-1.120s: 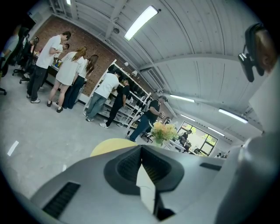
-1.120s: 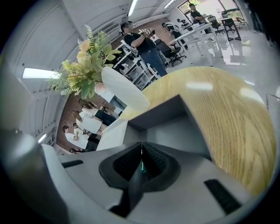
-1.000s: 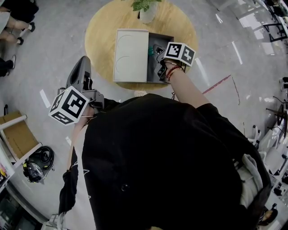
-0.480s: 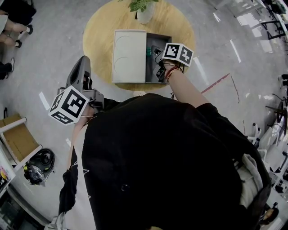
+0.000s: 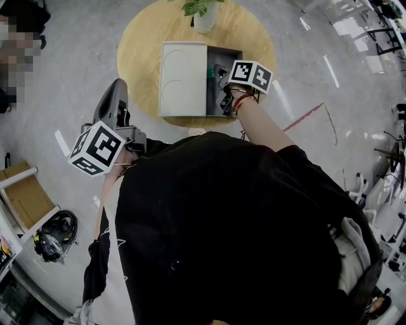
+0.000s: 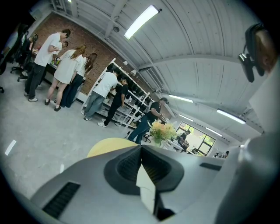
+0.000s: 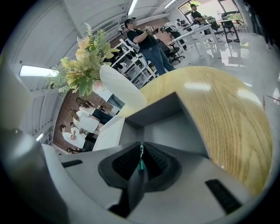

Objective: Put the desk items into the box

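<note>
- The right gripper [image 5: 217,68] reaches into the open right part of the box [image 5: 226,51] on the round wooden desk [image 5: 141,38]. Its own body and marker cube cover most of that compartment, so what lies on the bottom cannot be seen.
- Its fingers [image 7: 125,162] have just been easing apart, but only a narrow slit shows between them, with a slim green thing [image 7: 141,165] pinched in it. Only a sliver of that thing shows, and its kind cannot be told.
- A white lid [image 5: 183,77] covers the box's left part and hides whatever is beneath.
- The left gripper [image 5: 117,89] is held off the desk, over the floor [image 5: 70,89], its fingers pressed together with nothing between them.
- A plant [image 5: 203,7] at the desk's far edge is cut off by the top of the head view.
- The person's dark top [image 5: 241,228] blocks the lower half of that view.
</note>
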`<control>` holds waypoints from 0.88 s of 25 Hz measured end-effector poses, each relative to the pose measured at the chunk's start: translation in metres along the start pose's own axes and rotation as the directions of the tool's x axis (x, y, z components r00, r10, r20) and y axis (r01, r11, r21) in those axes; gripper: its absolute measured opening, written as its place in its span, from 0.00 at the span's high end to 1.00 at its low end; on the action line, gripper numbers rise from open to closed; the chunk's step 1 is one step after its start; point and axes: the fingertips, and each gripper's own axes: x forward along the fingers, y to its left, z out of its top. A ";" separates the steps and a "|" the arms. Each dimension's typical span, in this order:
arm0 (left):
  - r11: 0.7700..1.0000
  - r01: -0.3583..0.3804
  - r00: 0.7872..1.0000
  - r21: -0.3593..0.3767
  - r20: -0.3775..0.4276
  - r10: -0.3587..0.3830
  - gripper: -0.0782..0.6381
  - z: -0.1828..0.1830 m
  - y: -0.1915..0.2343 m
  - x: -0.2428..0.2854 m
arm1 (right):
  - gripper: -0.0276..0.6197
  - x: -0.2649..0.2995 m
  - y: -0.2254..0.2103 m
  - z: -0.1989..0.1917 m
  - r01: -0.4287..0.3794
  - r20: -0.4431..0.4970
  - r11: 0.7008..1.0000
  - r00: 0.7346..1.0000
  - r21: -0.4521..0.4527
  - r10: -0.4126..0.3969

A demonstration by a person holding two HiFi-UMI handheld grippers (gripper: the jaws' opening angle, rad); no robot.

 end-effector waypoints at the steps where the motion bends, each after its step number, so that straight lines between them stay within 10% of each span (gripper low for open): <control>1: 1.000 0.000 1.000 0.000 0.000 0.000 0.88 0.000 0.000 0.000 | 0.91 0.000 0.000 0.000 0.004 0.001 1.000 1.000 -0.002 -0.004; 22: 1.000 0.014 1.000 -0.013 0.011 -0.014 0.88 0.010 0.011 -0.004 | 0.83 -0.002 -0.005 0.003 0.113 0.027 0.993 0.993 -0.037 -0.112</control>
